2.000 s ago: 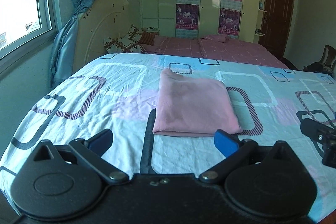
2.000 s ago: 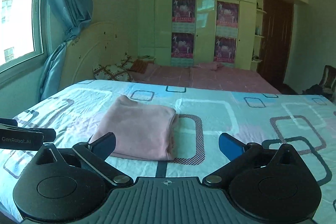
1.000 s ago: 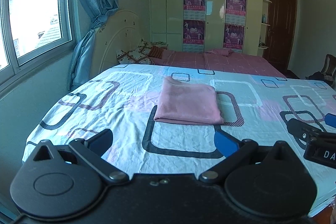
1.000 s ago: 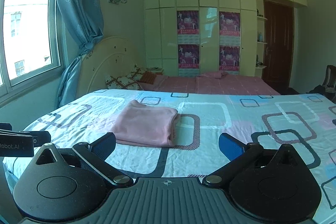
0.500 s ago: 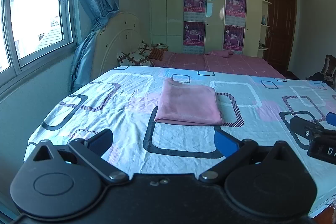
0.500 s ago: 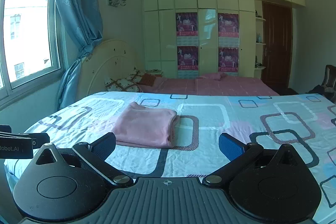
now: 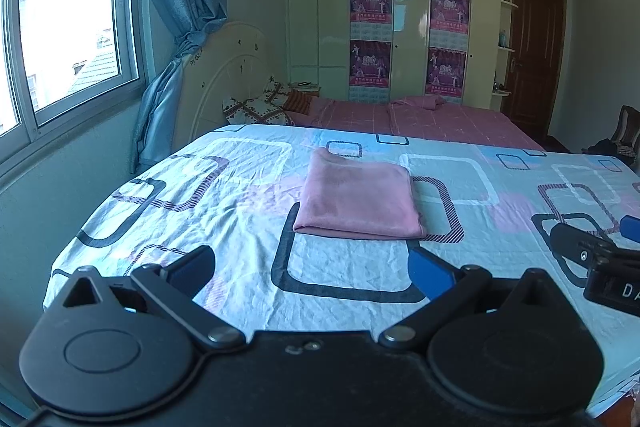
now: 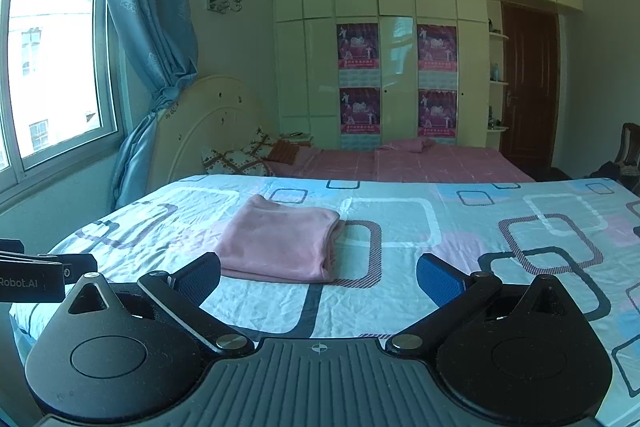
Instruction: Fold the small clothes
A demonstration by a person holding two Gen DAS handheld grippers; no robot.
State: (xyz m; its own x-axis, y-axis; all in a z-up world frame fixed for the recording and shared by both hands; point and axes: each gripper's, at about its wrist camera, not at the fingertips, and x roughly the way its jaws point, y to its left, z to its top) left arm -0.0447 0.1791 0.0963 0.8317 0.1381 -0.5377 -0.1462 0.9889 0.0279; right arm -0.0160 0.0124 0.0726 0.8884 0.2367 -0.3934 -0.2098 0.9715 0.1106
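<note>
- Left wrist view: pink garment (image 7: 357,199) lies folded in a neat rectangle mid-bed, on patterned sheet (image 7: 224,195).
- Left gripper (image 7: 311,269) & right gripper (image 8: 319,278): jaws wide apart, nothing held, short of cloth.
- Fold looks done; no other clothes seen.

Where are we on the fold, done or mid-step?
Looks done: the pink garment lies as a flat folded rectangle on the patterned bedsheet, layered edges showing at its right side in the right wrist view. In hand: nothing; left tool and right tool are both open, clear of the cloth. No unfolded clothes are visible.
</note>
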